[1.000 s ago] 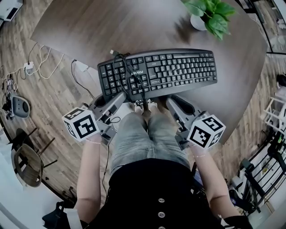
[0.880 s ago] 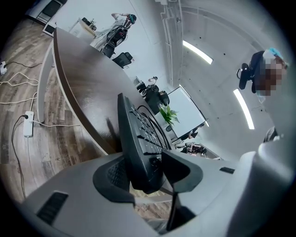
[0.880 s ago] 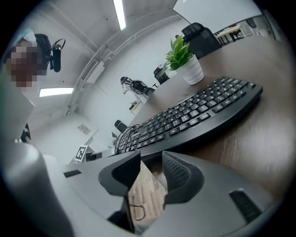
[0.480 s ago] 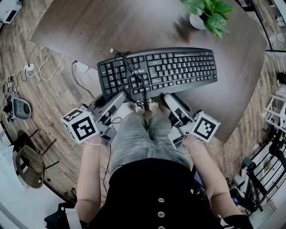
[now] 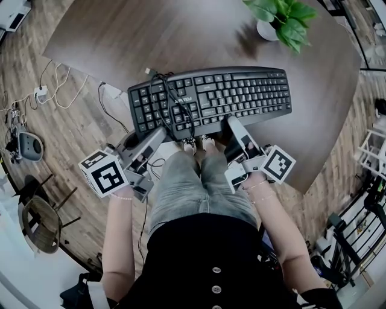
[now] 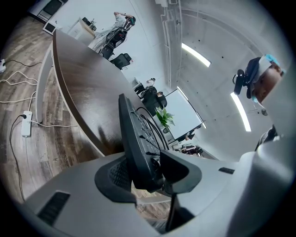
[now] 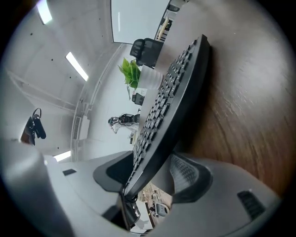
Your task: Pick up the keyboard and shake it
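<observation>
Keyboard edge now inside right hand-held gripper, rolled, jaws just opened

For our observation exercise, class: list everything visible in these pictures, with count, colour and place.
keyboard: one, black, at the table's near edge, cable across its keys
table: one, dark brown wood, ahead
potted plant: one, green in white pot, table's far right
power strip: one, white, floor at left
left gripper: one, grey, clamped on keyboard's near edge, jaws just been closing
right gripper: one, grey, jaws apart around keyboard's near edge, just been opening
</observation>
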Tool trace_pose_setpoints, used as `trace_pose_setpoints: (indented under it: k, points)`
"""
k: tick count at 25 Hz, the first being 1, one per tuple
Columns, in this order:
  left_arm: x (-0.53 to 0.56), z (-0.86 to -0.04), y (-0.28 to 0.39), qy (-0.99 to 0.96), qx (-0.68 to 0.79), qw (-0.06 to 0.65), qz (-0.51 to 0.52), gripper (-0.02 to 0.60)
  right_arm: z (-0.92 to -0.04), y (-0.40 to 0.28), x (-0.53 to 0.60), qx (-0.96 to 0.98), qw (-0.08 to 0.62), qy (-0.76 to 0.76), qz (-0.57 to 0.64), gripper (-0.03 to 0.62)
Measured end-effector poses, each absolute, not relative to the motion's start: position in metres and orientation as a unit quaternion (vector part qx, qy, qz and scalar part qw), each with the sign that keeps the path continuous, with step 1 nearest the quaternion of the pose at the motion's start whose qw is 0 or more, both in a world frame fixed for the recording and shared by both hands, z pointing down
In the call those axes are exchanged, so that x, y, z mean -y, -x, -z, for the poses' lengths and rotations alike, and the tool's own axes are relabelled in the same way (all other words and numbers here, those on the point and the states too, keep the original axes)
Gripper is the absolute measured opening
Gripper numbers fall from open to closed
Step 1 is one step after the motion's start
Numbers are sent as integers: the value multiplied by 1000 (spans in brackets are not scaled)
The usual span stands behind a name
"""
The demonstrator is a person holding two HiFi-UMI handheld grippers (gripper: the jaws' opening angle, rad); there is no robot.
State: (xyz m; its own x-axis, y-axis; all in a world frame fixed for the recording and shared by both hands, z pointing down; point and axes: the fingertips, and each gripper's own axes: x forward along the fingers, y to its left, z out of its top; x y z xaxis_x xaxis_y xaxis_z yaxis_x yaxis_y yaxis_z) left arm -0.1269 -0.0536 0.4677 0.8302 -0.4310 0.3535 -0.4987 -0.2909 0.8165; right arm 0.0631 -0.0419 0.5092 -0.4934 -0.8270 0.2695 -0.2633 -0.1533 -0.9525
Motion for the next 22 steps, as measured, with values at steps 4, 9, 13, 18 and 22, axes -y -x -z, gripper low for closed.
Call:
trace_pose_setpoints:
  k: [4,9,13,18,22]
  points:
    - [52,-465,127,-802,287,522,-32,173,-512,-71,52,-594,251,459,611,232]
    - [53,-463,127,-806,285,519,-30,172,-513,-79,64,-587,271,466,604,232]
    - [53,-467,127,-807,282,518,-33,173,-517,-80,67,-583,276,471,602,230]
    - [52,-469,127,-808,278,518,-37,173,-518,-83,67,-569,307,463,606,186]
    - [51,-470,126,-810,274,516,-41,176,-517,-86,69,-556,333,456,610,163]
